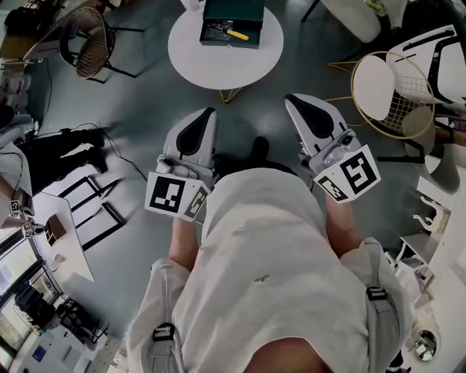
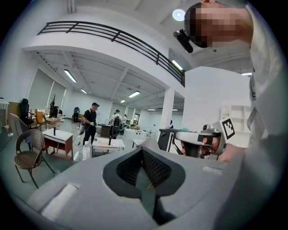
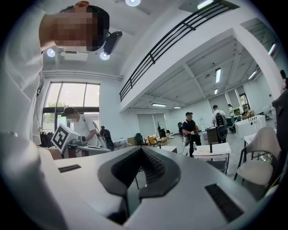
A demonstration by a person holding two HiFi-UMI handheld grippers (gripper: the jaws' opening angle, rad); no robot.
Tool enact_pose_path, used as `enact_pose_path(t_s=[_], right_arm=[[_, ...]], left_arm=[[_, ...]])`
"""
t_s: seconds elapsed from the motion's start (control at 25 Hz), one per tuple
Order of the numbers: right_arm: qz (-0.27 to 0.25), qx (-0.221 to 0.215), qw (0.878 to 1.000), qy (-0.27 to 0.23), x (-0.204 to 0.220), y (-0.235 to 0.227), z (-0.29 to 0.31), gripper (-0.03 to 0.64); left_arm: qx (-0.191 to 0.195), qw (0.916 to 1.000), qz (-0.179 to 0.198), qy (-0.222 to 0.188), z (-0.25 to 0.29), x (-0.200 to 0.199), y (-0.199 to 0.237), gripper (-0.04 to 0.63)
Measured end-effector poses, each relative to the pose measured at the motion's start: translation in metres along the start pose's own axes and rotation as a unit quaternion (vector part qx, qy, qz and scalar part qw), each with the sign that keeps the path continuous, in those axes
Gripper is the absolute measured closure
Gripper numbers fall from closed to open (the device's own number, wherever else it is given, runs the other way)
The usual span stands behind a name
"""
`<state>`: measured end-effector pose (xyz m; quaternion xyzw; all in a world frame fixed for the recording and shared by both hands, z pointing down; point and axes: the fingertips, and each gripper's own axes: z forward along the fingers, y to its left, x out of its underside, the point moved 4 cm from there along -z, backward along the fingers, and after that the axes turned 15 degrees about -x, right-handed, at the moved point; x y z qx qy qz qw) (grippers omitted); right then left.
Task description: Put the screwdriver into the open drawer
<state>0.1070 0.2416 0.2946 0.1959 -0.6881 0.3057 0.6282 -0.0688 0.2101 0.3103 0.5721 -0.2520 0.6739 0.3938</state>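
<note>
A yellow-handled screwdriver [image 1: 234, 34] lies inside the open drawer of a dark green box [image 1: 231, 20]. The box stands on a round white table [image 1: 226, 55] at the top of the head view. Both grippers are held close to the person's body, well short of the table and apart from it. My left gripper [image 1: 208, 113] has its jaws together and holds nothing. My right gripper [image 1: 290, 99] looks the same. In the left gripper view the left gripper [image 2: 145, 150] points out across the room, tilted up. The right gripper [image 3: 143, 149] does likewise in its own view.
A wicker chair [image 1: 87, 36] stands at the far left and a white wire chair [image 1: 397, 91] at the right. Black gear [image 1: 58, 156] lies on the grey floor at left. White tables and a person in black [image 2: 90, 123] stand across the hall.
</note>
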Motion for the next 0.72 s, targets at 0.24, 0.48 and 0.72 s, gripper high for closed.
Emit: enact_pose_path(t_s=[0.24,0.48,0.72], right_arm=[[-0.003,0.004,1.0,0.008,0.0,0.001,-0.004,0.611],[-0.004,0.01,1.0,0.01,0.002,-0.002,-0.014,0.611],[-0.007,0.011,1.0,0.003,0.003,-0.001,-0.021,0.611]], left_arm=[[-0.001,1.0,-0.004,0.004,-0.001,0.003,0.0,0.583],[-0.001,1.0,-0.002,0.003,0.0,0.005,-0.008,0.584],[-0.003,1.0,-0.002,0.007,-0.002,0.01,-0.014,0.584]])
